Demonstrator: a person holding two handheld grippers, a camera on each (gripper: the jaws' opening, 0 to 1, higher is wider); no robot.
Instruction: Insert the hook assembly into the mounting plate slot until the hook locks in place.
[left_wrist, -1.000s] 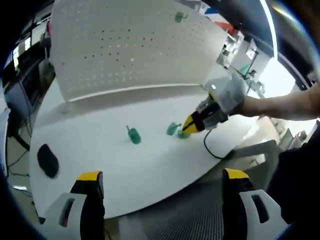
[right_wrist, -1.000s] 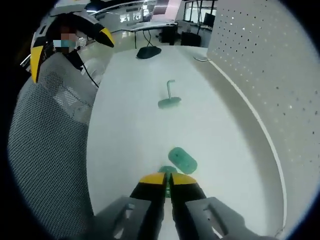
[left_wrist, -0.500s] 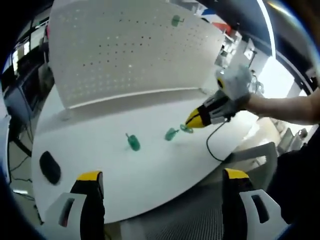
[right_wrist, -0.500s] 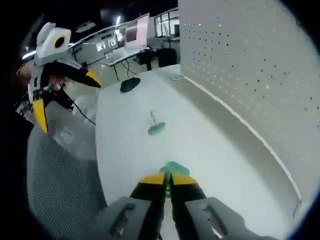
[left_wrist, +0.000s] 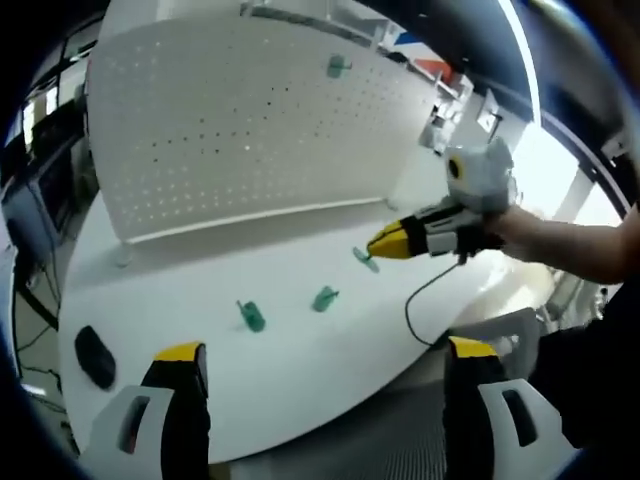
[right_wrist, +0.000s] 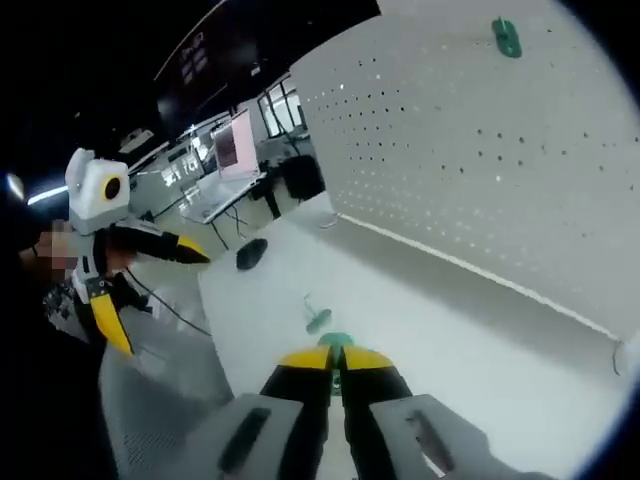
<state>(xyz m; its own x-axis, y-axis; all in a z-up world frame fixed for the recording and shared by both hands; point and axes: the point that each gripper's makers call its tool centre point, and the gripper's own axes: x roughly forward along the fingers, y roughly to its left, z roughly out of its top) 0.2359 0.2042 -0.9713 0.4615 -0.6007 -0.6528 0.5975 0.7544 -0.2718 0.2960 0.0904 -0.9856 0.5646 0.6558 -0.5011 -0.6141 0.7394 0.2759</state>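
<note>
Now | right gripper (right_wrist: 336, 362) fingers pinch green hook (right_wrist: 335, 341), mostly hidden | left gripper (left_wrist: 320, 352) fingers wide

four green hooks: two (left_wrist: 250, 316) (left_wrist: 324, 298) lying on the surface, one (left_wrist: 364, 257) in a claw, one (left_wrist: 336, 66) hanging on the single pegboard (left_wrist: 200, 130); one black mouse (left_wrist: 94, 356).

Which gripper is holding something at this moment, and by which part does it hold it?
The right gripper is shut on a green hook, pinching it at one edge. The left gripper is open and holds nothing.
</note>
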